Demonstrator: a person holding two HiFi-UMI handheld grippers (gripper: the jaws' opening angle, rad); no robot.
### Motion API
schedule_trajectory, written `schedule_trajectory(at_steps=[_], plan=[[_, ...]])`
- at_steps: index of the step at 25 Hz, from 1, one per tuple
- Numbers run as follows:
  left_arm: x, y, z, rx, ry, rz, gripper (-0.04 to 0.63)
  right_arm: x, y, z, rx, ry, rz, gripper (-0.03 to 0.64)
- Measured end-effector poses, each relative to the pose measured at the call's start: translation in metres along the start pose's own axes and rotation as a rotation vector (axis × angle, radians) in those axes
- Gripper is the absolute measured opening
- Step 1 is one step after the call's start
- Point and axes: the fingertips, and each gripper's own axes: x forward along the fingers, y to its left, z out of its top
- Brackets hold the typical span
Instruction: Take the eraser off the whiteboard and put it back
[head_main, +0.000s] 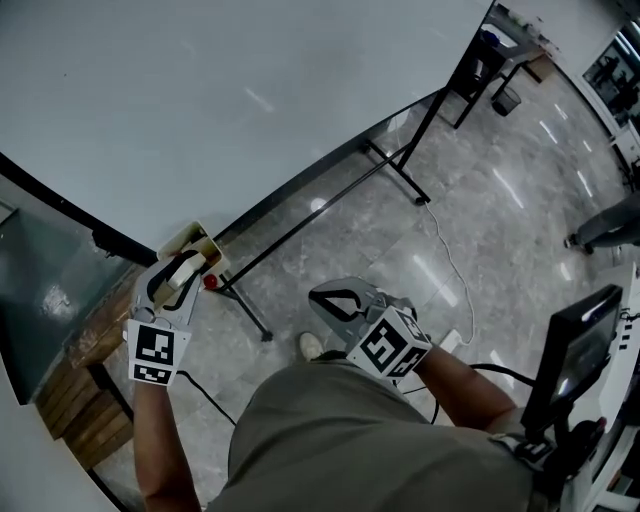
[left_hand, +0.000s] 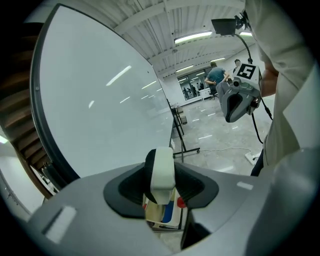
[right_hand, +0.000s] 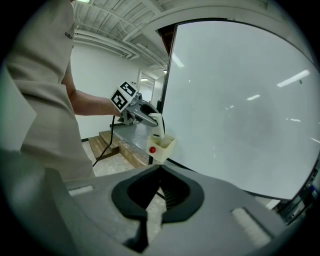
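My left gripper (head_main: 178, 272) is shut on a white eraser (head_main: 186, 270), which stands upright between its pads. In the left gripper view the eraser (left_hand: 162, 172) hangs just above a cream holder box (left_hand: 161, 214) with a red dot and a blue marker inside. The holder (head_main: 196, 243) is fixed at the lower edge of the whiteboard (head_main: 200, 100). My right gripper (head_main: 330, 298) hangs lower and to the right, shut with nothing in it. From the right gripper view its jaws (right_hand: 159, 174) meet, and beyond them are the eraser (right_hand: 159, 125) and holder (right_hand: 161, 144).
The whiteboard's black stand legs (head_main: 398, 170) spread over a grey marble floor, where a white cable (head_main: 452, 262) lies. Wooden steps (head_main: 85, 392) sit at the lower left. A dark monitor (head_main: 580, 350) stands at the right, and a person's legs (head_main: 608, 226) show far right.
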Motion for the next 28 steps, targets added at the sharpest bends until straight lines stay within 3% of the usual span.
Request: schedule_trajectory(at_steps=[12, 17, 28], plan=[[-0.072, -0.005, 0.047, 0.054, -0.125, 0.066, 0.169, -0.005, 0.041, 0.013, -0.016, -0.007, 0.012, 0.002], [-0.113, -0.020, 0.064, 0.011, -0.160, 0.072, 0.169, -0.012, 0.068, 0.018, -0.022, -0.010, 0.009, 0.002], [-0.188, -0.046, 0.078, 0.027, -0.197, 0.097, 0.169, -0.022, 0.115, 0.028, -0.041, -0.008, 0.035, 0.002]])
